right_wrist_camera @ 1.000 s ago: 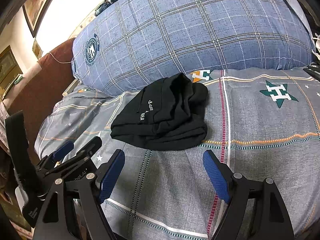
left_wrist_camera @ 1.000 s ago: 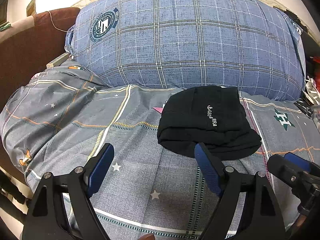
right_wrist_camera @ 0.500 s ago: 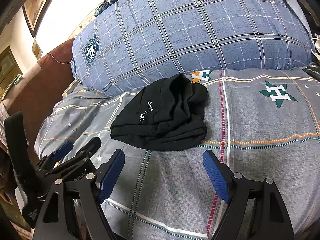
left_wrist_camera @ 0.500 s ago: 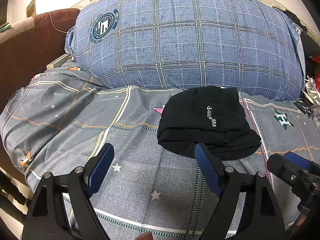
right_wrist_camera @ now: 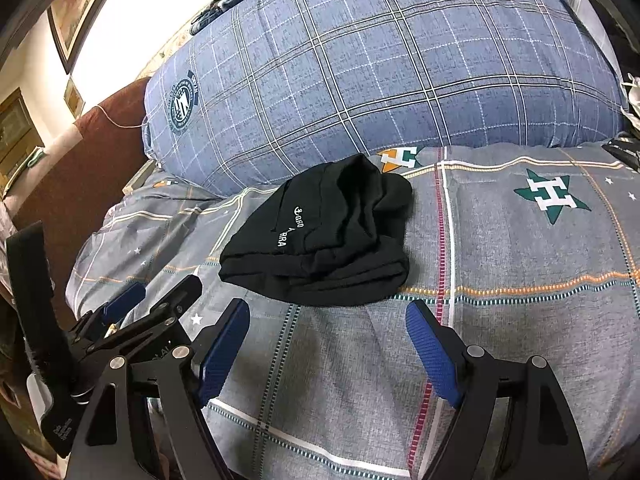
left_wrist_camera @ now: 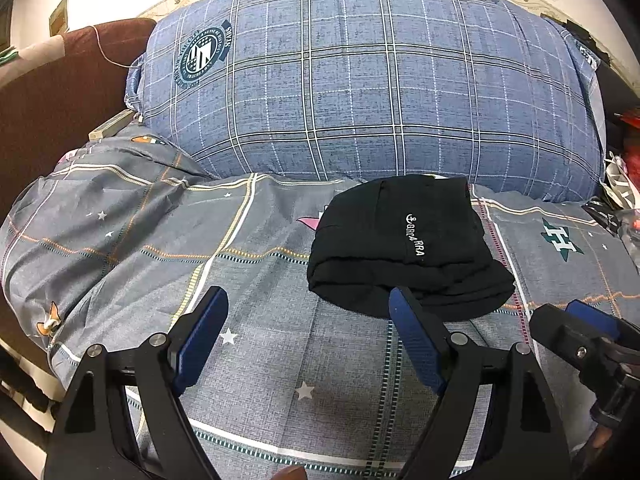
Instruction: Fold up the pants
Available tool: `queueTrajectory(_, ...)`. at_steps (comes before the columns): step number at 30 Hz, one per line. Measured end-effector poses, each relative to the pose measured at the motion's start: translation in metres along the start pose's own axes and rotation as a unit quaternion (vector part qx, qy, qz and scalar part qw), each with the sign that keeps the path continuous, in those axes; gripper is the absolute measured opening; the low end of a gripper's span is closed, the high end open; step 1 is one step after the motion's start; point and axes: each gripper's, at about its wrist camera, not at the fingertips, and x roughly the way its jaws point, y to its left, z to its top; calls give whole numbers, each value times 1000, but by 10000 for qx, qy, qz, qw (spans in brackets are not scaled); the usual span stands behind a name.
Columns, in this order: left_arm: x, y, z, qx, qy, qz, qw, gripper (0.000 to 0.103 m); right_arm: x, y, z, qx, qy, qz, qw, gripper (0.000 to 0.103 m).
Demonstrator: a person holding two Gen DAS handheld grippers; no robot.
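Observation:
Black pants [left_wrist_camera: 404, 244] with white lettering lie folded into a compact bundle on the grey patterned bedsheet [left_wrist_camera: 248, 280], close to the big pillow. In the right wrist view the same pants [right_wrist_camera: 324, 240] sit just beyond the fingertips. My left gripper [left_wrist_camera: 308, 304] hovers open over the sheet, its right finger just short of the bundle's near edge, nothing between its blue pads. My right gripper [right_wrist_camera: 328, 316] is also open and empty, centred in front of the pants. Each gripper shows at the edge of the other's view.
A large blue plaid pillow [left_wrist_camera: 360, 84] fills the back of the bed. A brown headboard or sofa arm [left_wrist_camera: 52, 96] stands at the left. Clutter, some of it red, [left_wrist_camera: 624, 160] lies at the far right edge. The sheet [right_wrist_camera: 540, 272] stretches flat right of the pants.

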Motion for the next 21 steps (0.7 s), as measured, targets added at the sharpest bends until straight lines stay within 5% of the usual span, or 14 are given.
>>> queueTrajectory(9, -1, 0, 0, -10, -15, -1, 10000, 84, 0, -2, 1, 18, -20, -145, 9999, 82)
queueTrajectory(14, -1, 0, 0, 1, -11, 6, 10000, 84, -2, 0, 0, -135, -148, -729, 9971, 82)
queueTrajectory(21, -1, 1, 0, -10, 25, -14, 10000, 84, -2, -1, 1, -264, -161, -958, 9949, 82)
